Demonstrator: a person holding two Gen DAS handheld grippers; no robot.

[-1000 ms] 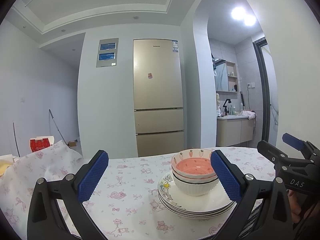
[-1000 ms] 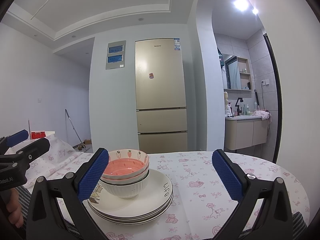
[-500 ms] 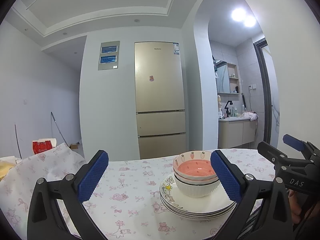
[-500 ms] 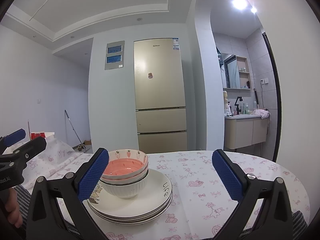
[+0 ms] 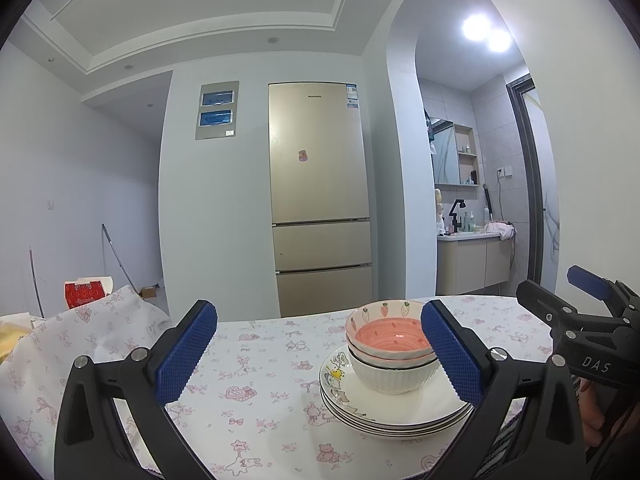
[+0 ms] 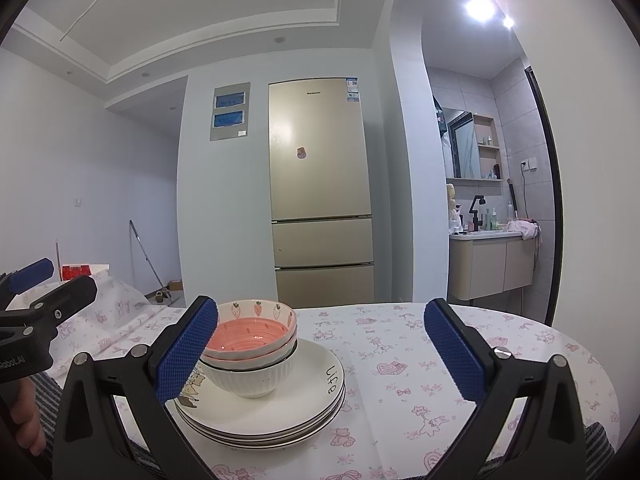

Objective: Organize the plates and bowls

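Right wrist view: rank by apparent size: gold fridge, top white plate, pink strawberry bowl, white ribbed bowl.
1. Gold fridge, though farthest away.
2. Top white plate.
3. Pink strawberry bowl and white ribbed bowl: similar width, nested, so unranked.

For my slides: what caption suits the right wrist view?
Open right gripper facing bowls stacked on plates.

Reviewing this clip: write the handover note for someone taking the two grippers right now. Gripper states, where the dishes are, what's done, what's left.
Left gripper: open, empty, held above the near table edge.
Right gripper: open, empty, level with it.
Dishes: strawberry bowl nested in the white ribbed bowl, both on the plate stack, all in one pile on the floral tablecloth between the grippers.
Done: everything looks stacked; no loose dishes in view.
Left: probably nothing; check the table outside the views.
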